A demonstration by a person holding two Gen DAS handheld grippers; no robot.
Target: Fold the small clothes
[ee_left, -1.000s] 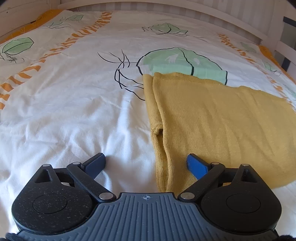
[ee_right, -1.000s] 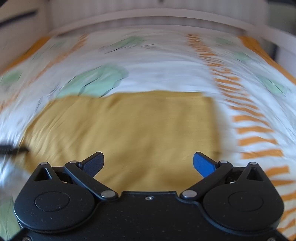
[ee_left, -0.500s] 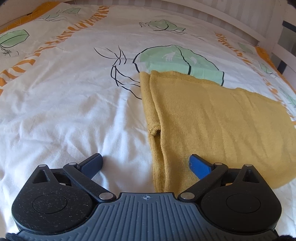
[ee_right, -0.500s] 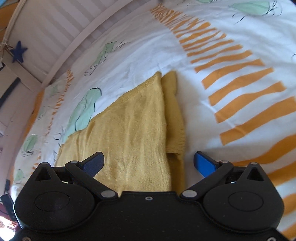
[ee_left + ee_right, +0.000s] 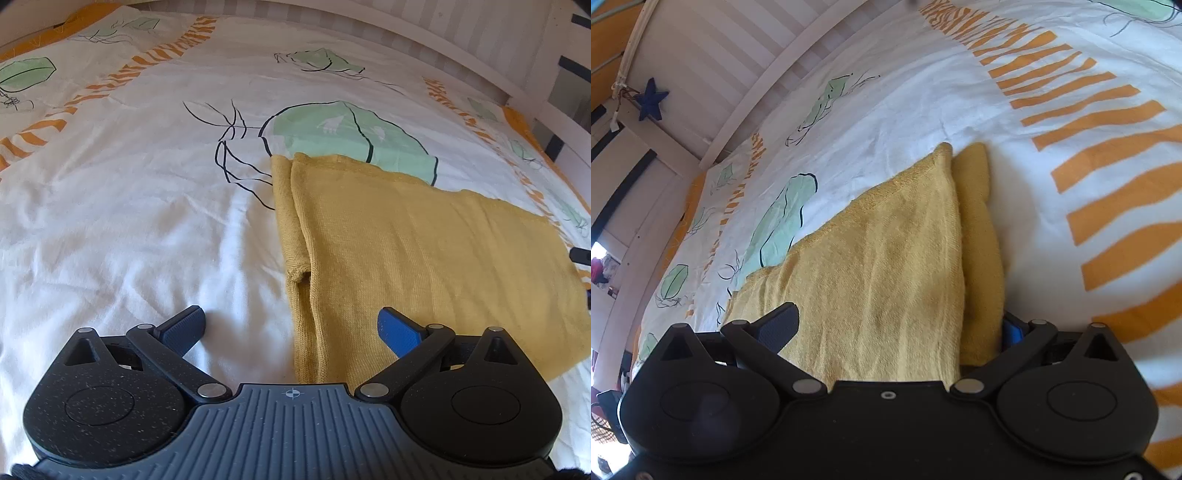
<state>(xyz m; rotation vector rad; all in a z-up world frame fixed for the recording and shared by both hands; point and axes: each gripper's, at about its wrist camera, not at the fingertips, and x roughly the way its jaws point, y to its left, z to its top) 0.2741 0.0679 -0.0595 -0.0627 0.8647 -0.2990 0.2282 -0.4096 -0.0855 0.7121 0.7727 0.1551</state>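
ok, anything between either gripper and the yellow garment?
Nothing visible. The left gripper is open, straddling the yellow garment at its folded near-left edge. The right gripper is open over its other end. Only bedsheet around it.

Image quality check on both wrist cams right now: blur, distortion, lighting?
Left wrist view: sharp, no motion blur; the knit of the yellow garment reads clearly; fisheye bows the white bed rail; soft daylight, faint shadows under the open left gripper. Right wrist view: also sharp but strongly rolled, so the duvet slants; blown-out bright patch at the far left edge; right gripper open.
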